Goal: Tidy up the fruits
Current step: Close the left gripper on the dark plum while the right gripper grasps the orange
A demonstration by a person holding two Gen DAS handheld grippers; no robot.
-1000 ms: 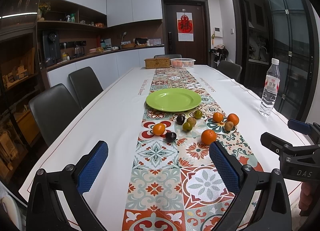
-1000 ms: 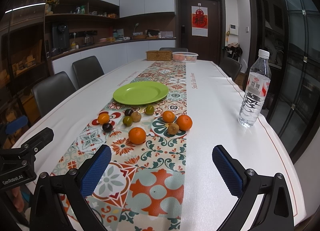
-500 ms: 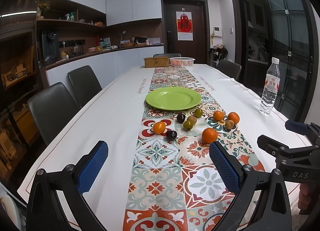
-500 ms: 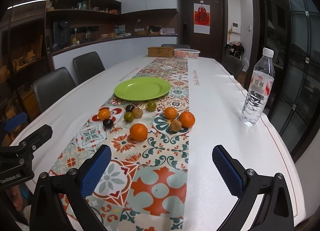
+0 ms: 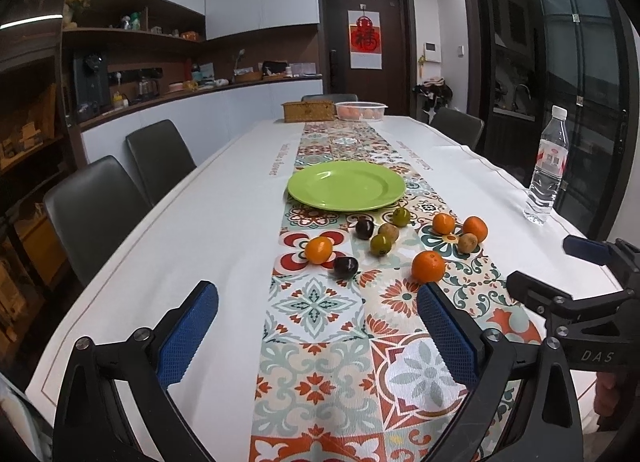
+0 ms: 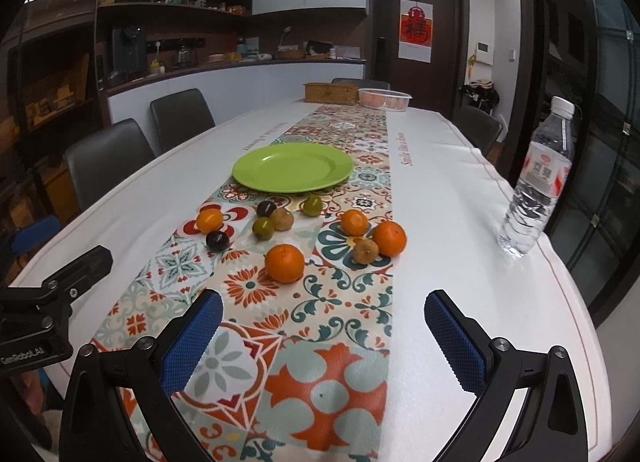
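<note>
A green plate [image 5: 346,185] lies empty on the patterned runner [image 5: 320,342]. In front of it lie loose fruits: several oranges [image 5: 428,266], two dark plums [image 5: 345,266], green fruits [image 5: 381,244] and brown kiwis [image 5: 467,242]. My left gripper [image 5: 316,302] hovers short of the fruits, its jaws closing slightly, wide apart with nothing between them. My right gripper [image 6: 324,302] is open and empty, just short of the nearest orange [image 6: 285,263], with the plate [image 6: 292,167] beyond. Each gripper shows at the other view's edge: right gripper [image 5: 548,262], left gripper [image 6: 68,246].
A water bottle [image 6: 536,185] stands near the table's right edge. A wicker box [image 5: 308,111] and a clear plastic tub [image 5: 360,109] sit at the far end. Dark chairs [image 5: 92,205] line the left side. White tablecloth [image 5: 200,221] flanks the runner.
Both grippers have edged forward toward the fruits, which now look a little nearer. No fruit has moved.
</note>
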